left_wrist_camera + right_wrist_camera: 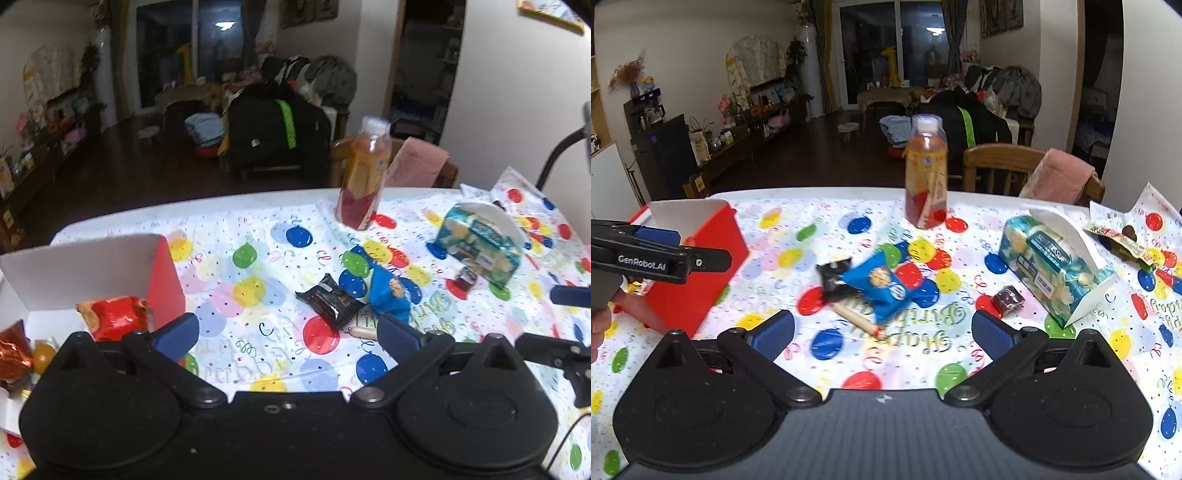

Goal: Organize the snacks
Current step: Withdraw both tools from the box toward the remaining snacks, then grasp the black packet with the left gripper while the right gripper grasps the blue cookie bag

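Hovering with jaws apart, both the left hand-held gripper (288, 332) and right hand-held gripper (882, 332) frame the blue snack packet (882, 288) mid-frame on the desk (849, 362), apparently bound for the red box (698, 266) at left.

Red box (164, 280): left part cut by frame edge in left wrist view; contents partly hidden behind left gripper (288, 332) body; orange-red packet (114, 317) lower edge occluded; foil-wrapped item (13, 354) cut at edge, type unclear; black snack packet (833, 280) partly under blue snack packet (882, 288) in right wrist view, print unreadable; bottle (926, 173) motion-blurred, label illegible; small dark red item (1008, 299) beside tissue pack (1049, 266) too small to identify; wrapper (1123, 240) at far right partly cut off.
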A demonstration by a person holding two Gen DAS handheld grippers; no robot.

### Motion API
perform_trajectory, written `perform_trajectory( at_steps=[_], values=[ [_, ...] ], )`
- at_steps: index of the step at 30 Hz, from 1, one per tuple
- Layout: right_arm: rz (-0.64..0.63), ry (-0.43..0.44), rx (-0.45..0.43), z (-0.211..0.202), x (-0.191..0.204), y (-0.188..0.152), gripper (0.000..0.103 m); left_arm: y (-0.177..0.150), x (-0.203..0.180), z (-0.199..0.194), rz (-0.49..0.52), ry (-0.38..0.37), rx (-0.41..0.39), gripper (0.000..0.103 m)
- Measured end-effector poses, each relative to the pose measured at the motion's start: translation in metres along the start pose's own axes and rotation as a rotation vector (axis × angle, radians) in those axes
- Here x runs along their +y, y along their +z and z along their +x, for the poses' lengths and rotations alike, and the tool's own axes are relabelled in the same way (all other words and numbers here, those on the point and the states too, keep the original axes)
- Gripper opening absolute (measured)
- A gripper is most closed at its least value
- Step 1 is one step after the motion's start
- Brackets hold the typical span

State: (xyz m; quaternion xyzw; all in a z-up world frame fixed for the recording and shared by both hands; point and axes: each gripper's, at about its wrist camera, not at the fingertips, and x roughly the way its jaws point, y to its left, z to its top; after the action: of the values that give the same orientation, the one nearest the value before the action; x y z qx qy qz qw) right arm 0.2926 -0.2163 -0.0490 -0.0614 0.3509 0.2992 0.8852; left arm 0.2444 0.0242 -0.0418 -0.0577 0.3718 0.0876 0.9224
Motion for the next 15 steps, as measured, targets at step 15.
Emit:
perform_trajectory(
  at_steps=[15],
  values=[
    [-0.093,0.085,0.084,0.093,-0.03,0.007,0.102,0.032,-0.015,0.105,-0.179,0.069,0.119,0.1]
  ],
)
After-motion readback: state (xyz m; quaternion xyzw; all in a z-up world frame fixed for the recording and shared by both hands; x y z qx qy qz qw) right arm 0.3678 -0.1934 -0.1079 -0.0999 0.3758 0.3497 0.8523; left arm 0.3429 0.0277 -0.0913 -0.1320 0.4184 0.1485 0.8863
